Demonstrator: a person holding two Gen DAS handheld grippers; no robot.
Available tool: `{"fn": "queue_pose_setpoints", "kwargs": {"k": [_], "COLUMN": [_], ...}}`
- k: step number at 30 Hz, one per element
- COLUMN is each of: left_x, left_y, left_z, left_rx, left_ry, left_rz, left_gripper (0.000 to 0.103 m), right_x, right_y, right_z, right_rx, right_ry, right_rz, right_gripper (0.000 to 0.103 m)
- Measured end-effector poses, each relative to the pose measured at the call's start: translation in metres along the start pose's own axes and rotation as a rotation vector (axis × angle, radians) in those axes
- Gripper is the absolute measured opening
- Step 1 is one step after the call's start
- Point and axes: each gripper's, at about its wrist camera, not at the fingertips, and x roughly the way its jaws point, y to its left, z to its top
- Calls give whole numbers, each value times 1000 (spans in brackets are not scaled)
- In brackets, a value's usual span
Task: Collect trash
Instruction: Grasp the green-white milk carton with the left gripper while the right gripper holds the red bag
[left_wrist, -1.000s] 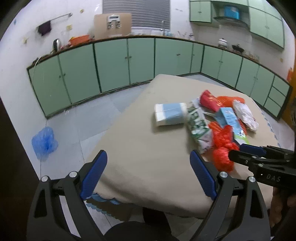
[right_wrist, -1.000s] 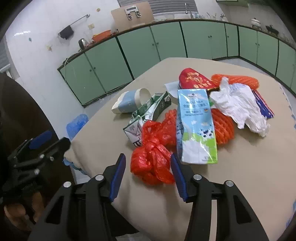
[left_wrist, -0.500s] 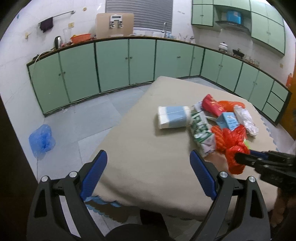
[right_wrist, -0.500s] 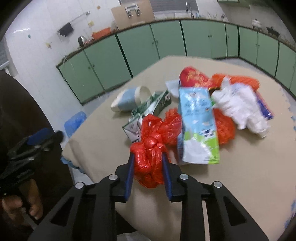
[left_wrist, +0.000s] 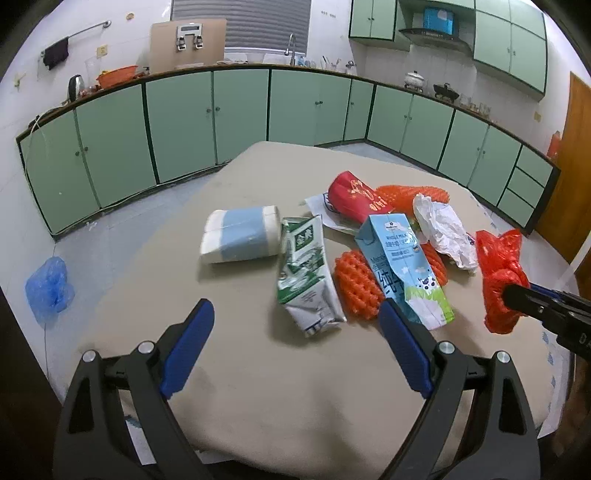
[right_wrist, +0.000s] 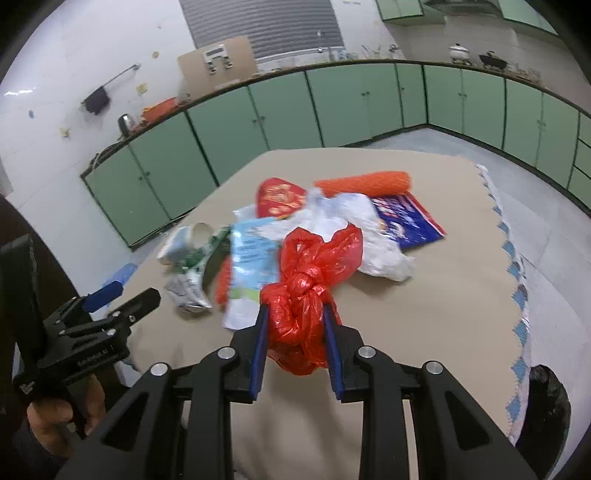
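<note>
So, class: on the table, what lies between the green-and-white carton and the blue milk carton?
In the left wrist view, a piece of orange foam netting lies between the green-and-white carton and the blue milk carton, which partly covers it.

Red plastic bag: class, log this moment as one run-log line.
phase: pickup | right gripper: shut on red plastic bag, lifted off table | left gripper: open, empty | milk cartons: on table
</note>
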Motion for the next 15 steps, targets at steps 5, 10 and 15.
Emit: {"fn": "queue_pose_setpoints", "kwargs": {"k": [5, 10, 15], "left_x": [28, 52, 65], "left_y": [-6, -10, -4], "left_z": [0, 4, 5], "left_rx": [3, -10, -44], "left_ry": [36, 66, 112], "left_rz": [8, 6, -36], "left_gripper": [87, 84, 39], "right_x": [9, 13, 10], "right_y": [-18, -31, -37], "right_z": [-3, -4, -5], "right_rx": [28, 54, 70], "right_ry": [-11, -9, -14], "right_rz": [-28, -23, -21], "right_gripper": [28, 28, 28]}}
